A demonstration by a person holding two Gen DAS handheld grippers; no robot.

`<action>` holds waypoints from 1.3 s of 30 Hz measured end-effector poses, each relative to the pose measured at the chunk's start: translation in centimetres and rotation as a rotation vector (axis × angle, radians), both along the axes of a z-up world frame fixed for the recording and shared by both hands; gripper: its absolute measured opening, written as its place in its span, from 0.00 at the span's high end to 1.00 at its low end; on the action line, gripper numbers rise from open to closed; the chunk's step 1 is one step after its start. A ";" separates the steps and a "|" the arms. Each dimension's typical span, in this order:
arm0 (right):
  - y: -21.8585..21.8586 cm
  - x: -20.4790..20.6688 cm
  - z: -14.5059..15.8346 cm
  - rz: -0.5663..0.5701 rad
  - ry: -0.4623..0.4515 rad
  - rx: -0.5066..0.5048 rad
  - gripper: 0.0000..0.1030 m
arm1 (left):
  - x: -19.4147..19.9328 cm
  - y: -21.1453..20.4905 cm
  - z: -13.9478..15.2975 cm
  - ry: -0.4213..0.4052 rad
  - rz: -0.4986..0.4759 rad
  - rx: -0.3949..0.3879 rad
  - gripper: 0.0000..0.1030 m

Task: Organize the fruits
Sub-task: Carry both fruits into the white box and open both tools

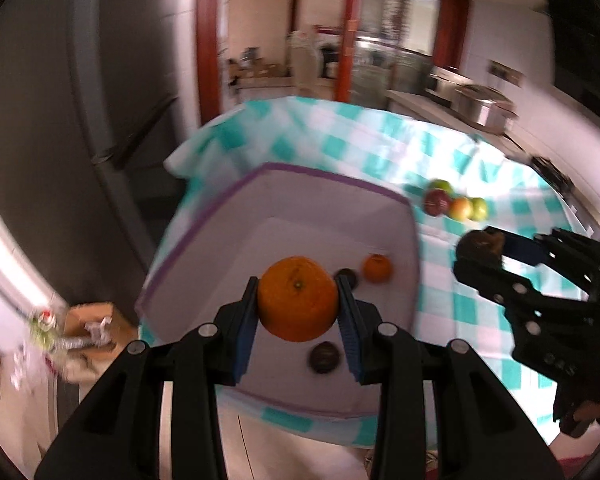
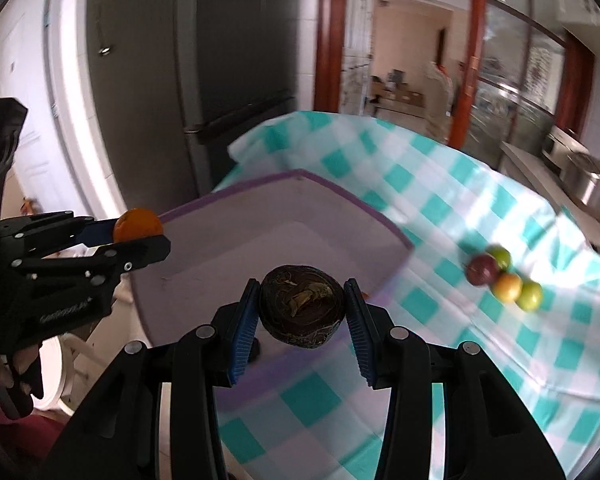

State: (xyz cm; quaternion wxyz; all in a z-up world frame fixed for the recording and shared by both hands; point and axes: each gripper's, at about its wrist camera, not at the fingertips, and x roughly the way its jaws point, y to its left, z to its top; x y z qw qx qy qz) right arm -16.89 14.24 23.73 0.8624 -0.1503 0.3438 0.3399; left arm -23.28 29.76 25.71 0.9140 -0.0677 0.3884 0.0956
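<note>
Orange [image 1: 298, 298] in left claw [image 1: 299, 300] hangs inside bin rim [image 1: 204, 216].

The only lettering sits on the side of the left gripper [image 2: 140, 240] body, seen from the right wrist view: a pale embossed word, too blurred to read. Nothing else carries legible text.
</note>
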 end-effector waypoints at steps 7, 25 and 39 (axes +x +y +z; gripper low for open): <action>4.5 0.8 -1.5 0.094 0.061 -0.037 0.58 | 0.2 4.3 -2.7 0.072 0.132 -0.037 0.63; 11.9 4.7 -11.7 0.330 0.240 -0.330 0.58 | 5.1 6.6 -9.6 0.279 0.271 0.072 0.58; 10.1 7.6 -14.6 0.301 0.314 -0.385 0.57 | 8.0 4.5 -12.7 0.414 0.211 0.177 0.37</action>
